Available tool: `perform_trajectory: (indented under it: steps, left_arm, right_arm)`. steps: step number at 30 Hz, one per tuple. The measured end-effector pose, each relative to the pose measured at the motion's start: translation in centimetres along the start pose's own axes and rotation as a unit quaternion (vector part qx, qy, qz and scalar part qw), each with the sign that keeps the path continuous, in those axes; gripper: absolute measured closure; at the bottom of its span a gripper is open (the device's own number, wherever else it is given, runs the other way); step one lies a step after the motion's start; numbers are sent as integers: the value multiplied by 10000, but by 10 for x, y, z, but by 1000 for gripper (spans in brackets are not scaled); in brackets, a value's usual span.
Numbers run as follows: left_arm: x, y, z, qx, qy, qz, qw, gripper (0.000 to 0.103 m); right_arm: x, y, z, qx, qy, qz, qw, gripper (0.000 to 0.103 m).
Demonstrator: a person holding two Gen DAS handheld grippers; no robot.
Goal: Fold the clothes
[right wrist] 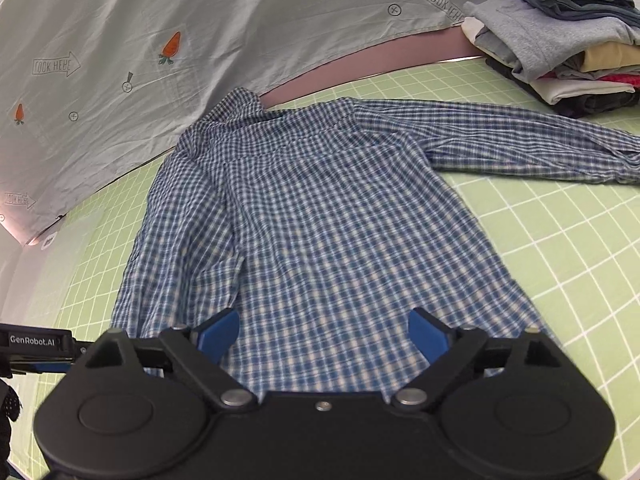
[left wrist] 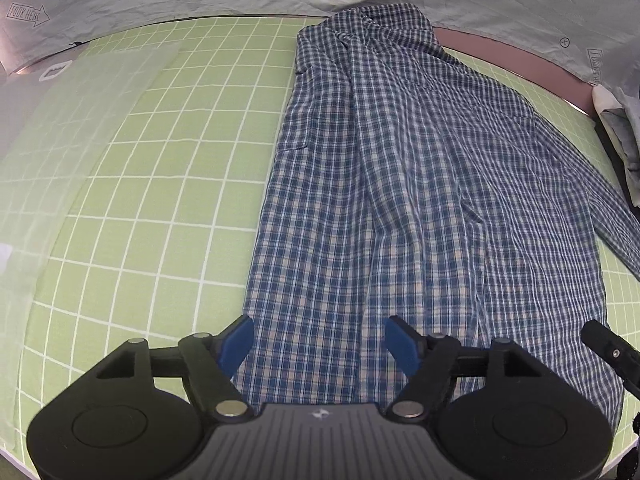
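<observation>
Hovering over plaid shirt (right wrist: 320, 216), jaws apart

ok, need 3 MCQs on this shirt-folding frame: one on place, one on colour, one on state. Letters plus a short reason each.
1. Where is the stack of folded clothes?
A. Far right corner of the mat, beyond the outstretched sleeve
B. On top of the shirt's collar
C. Between the two grippers

2. What colour is the gridded mat?
A. Red
B. Light green with white lines
C. Black

3. What state is the plaid shirt in?
A. Folded into a small square
B. Hanging up
C. Lying flat, one sleeve stretched out sideways

Answers:
1. A: the right wrist view shows the stack at the upper right, past the sleeve.
2. B: green squares show around the shirt in both views.
3. C: the body lies spread out, and the left gripper and right gripper are both open, holding nothing.
</observation>
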State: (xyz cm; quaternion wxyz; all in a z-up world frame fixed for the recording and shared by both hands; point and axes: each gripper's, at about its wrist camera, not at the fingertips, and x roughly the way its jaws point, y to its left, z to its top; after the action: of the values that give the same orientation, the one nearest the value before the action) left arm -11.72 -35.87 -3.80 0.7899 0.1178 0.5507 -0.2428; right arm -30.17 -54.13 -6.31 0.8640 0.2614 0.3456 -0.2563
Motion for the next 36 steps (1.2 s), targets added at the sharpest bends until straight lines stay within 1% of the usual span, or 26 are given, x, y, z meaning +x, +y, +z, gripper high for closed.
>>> perform_trajectory:
  steps: [5, 8, 11, 17, 20, 22, 23, 24, 25, 26, 27, 30, 33, 36]
  left_arm:
    - [22, -18, 27, 92, -26, 254, 9996, 26]
    - [39, -26, 44, 253, -22, 495, 9984, 25]
    - [57, -30, 58, 314, 51, 734, 9968, 25]
    - [82, -23, 82, 97, 203, 855, 9961, 24]
    - [79, -20, 93, -92, 43, 956, 9954, 24]
    - [73, -18, 99, -298, -118, 952, 9949, 24]
    - [70, -17, 101, -394, -202, 891, 9950, 23]
    - [67, -17, 103, -487, -286, 825, 9950, 19]
    - [66, -18, 104, -547, -365, 714, 9953, 17]
    - [69, -21, 105, -513, -363, 659, 9958, 15]
    - [71, -24, 106, -474, -354, 614, 9964, 15]
    - [88, -36, 105, -265, -126, 810, 9963, 15]
    - [98, -40, 101, -179, 10, 886, 9959, 15]
    - [105, -41, 99, -58, 174, 1020, 9946, 10]
  right_arm:
    - [17, -30, 23, 224, -67, -186, 9996, 10]
    - [30, -50, 36, 436, -87, -300, 9986, 10]
    - [46, -70, 48, 686, -72, -406, 9968, 10]
    - [75, -98, 65, 961, 26, -619, 9934, 9]
    - [84, -105, 72, 931, 76, -692, 9932, 9]
    - [86, -108, 75, 908, 57, -724, 9932, 9]
    - [87, -109, 77, 912, 30, -732, 9931, 9]
    - [88, -111, 78, 918, 4, -737, 9930, 9]
    - [88, -112, 80, 923, -14, -748, 9929, 9]
    - [90, -114, 81, 927, -27, -764, 9928, 9]
    - [91, -116, 82, 929, -33, -787, 9926, 9]
    - [92, -122, 82, 956, -52, -872, 9916, 9]
    - [90, -130, 83, 1008, -102, -971, 9901, 9]
    - [86, -144, 86, 1115, -247, -1165, 9866, 8]
